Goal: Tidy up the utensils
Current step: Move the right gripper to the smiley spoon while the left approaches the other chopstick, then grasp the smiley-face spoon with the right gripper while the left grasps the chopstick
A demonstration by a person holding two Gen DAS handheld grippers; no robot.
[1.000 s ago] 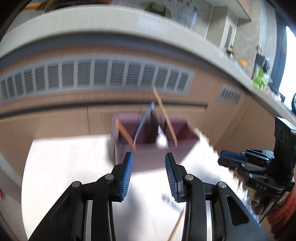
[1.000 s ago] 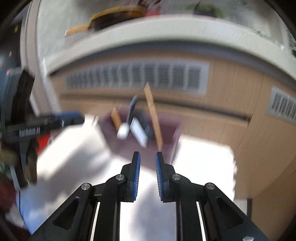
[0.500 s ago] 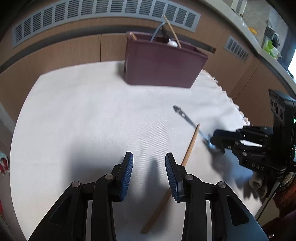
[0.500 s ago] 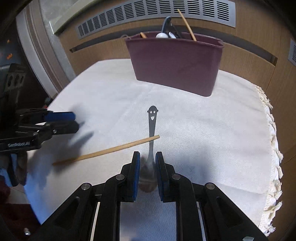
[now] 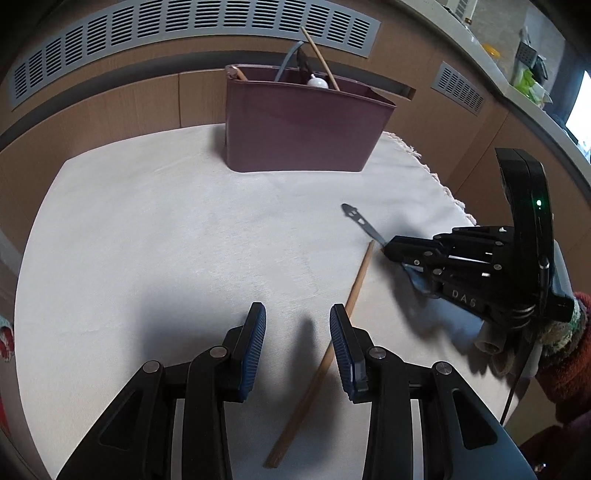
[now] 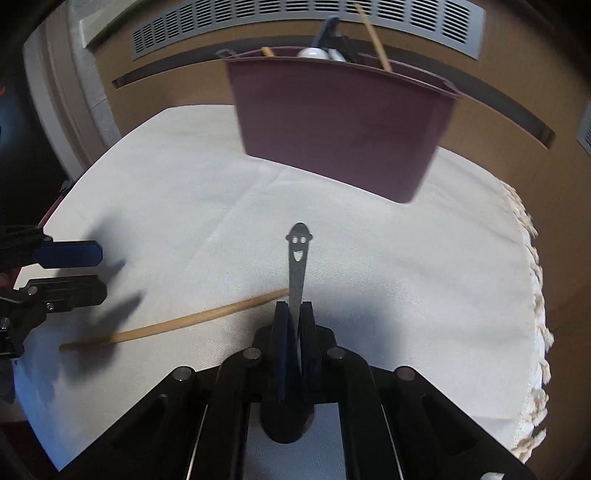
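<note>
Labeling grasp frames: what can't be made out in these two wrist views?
- Spoon bowl: right wrist view, hidden between the right gripper's closed pads; left wrist view, behind that gripper's fingers.
- Maroon holder contents: both views, its wall hides all but the utensil tops; compartments not visible.
- Wooden chopstick: left wrist view, partly covered by the open left gripper's finger.
- Holder's right end: right wrist view, blurred.

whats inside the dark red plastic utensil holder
Poking above the rim of the dark red plastic utensil holder: a thin wooden chopstick, a white rounded spoon end, dark handles and a short wooden tip. The opaque wall hides everything lower.
</note>
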